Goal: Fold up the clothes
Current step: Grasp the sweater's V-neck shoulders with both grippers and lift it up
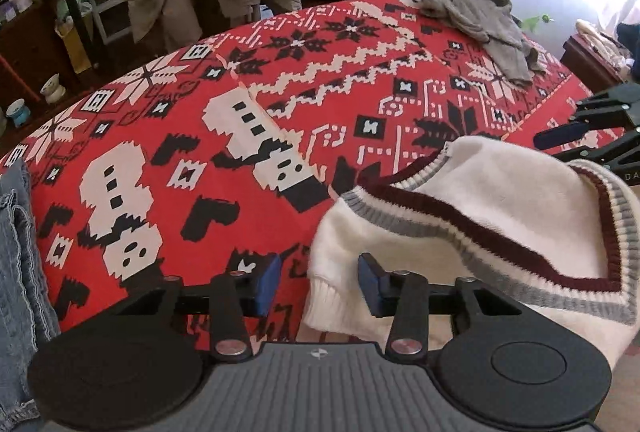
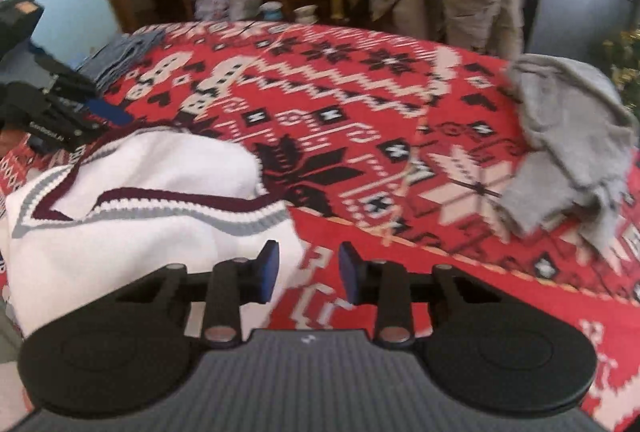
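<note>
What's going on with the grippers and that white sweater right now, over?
Left gripper open, right gripper open, both empty. White sweater lying rumpled between them. Nothing in the way.

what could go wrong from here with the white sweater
The white sweater lies bunched at the near edge of the red cloth; a pull toward you might drag it off. Both grippers, left and right, are open beside it, so closing now may catch only a loose fold.
</note>
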